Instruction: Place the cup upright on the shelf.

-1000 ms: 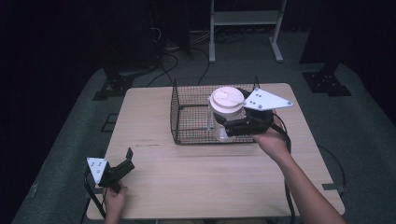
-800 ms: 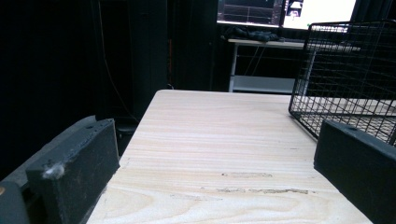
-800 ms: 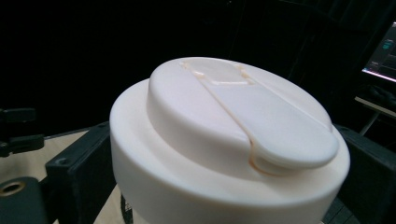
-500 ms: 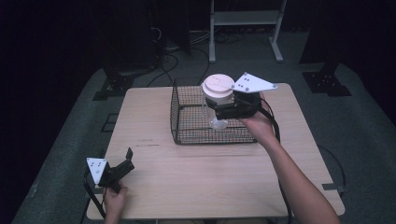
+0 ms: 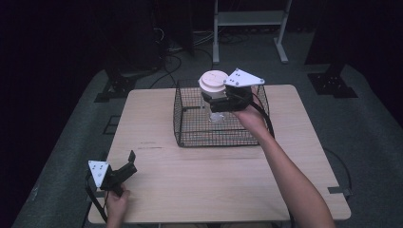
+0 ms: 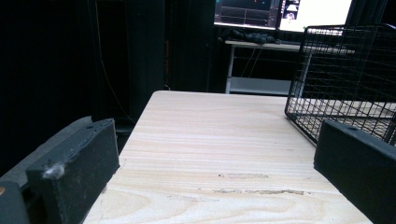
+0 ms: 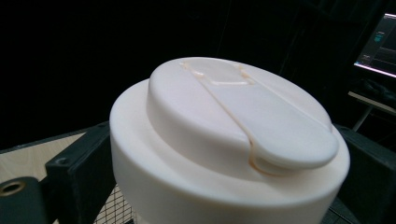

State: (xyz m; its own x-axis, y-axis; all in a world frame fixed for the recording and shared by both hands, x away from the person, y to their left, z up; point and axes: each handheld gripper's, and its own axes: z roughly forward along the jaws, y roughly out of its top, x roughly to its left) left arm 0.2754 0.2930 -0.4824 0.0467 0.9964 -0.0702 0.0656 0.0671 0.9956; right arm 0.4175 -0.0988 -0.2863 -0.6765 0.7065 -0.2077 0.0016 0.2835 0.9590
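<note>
I have the right gripper (image 5: pixel 219 100) clamped on the cup (image 5: pixel 213 95), a clear cup with a white lid (image 7: pixel 233 135). It is held above the wire basket (image 5: pixel 190 128), over the basket's far half, with its lid higher than the rim. The basket sits on the far middle of the desk (image 5: pixel 214 175), its back wall close to the desk's far edge and its right wall well in from the right edge. The near half of the desk in front of the basket is bare, so I see wide room there.

My left gripper (image 5: pixel 124 167) sits low at the near left corner, jaws apart and holding nothing, close to the left edge.

From the left gripper view I get the basket's mesh wall (image 6: pixel 345 79) side-on beyond the right jaw and a long bare run of wood ahead. The right gripper view gives the lid close up, with its raised centre and sip flap, a jaw on each side below it.
</note>
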